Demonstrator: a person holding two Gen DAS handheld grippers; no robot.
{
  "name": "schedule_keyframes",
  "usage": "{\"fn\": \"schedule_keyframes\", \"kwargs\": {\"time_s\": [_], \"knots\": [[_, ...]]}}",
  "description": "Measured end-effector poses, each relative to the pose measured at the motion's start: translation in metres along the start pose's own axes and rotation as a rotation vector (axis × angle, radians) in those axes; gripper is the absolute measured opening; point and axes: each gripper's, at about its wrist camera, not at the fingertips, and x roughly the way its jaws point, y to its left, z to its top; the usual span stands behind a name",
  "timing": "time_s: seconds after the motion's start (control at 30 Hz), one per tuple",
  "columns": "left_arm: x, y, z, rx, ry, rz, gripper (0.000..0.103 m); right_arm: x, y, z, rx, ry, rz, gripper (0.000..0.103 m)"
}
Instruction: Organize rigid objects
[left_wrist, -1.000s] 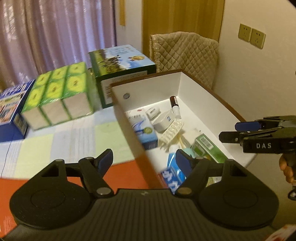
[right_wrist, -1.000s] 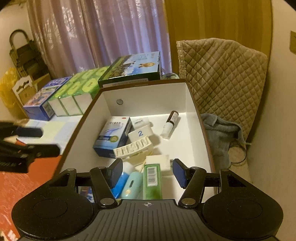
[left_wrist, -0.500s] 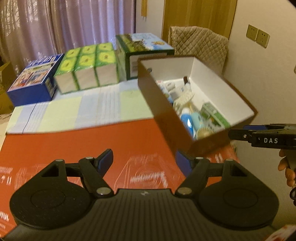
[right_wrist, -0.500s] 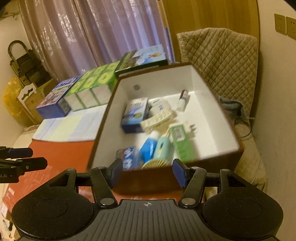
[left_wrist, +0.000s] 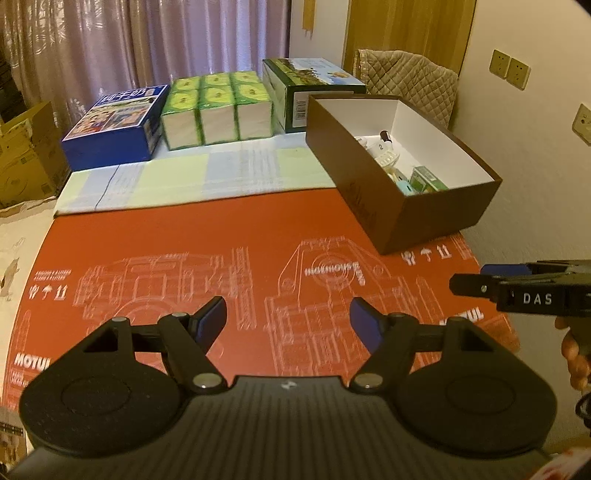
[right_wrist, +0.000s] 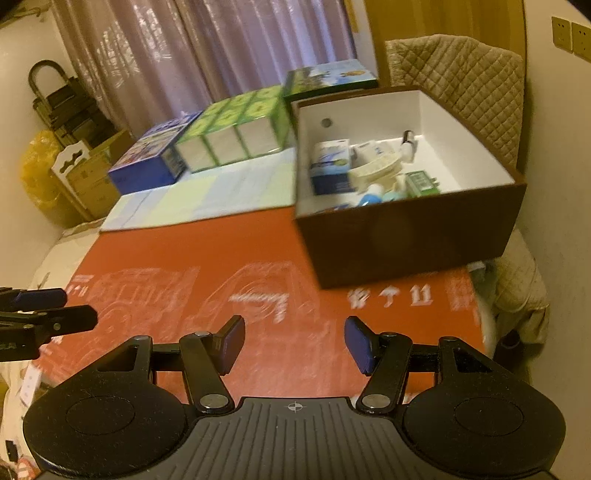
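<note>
- Both grippers empty, jaws wide: left gripper (left_wrist: 287, 320), right gripper (right_wrist: 294, 345), over the red mat (left_wrist: 236, 251).
- Risk: brown box (right_wrist: 406, 236) ahead-right of both sits near the mat's right edge; a careless nudge could tip it off.
- Small items (right_wrist: 369, 173) piled inside; could snag.
- Ahead-left: blue box (left_wrist: 114, 125), green packs (left_wrist: 218, 107); curtain (left_wrist: 147, 48) behind.
</note>
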Motion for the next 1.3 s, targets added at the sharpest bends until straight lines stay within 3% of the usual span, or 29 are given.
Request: {"fn": "schedule_keyframes", "kwargs": {"time_s": [0.57, 1.3], "knots": [[-0.074, 0.033, -0.086, -0.041, 0.006, -0.025, 0.067, -0.046, 0.092, -0.091, -0.027, 0.031, 0.057, 0.057], [-0.098, 0.036, -0.12, -0.041, 0.013, -0.031, 0.067, -0.062, 0.123, -0.117, -0.057, 0.034, 0.064, 0.057]]}}
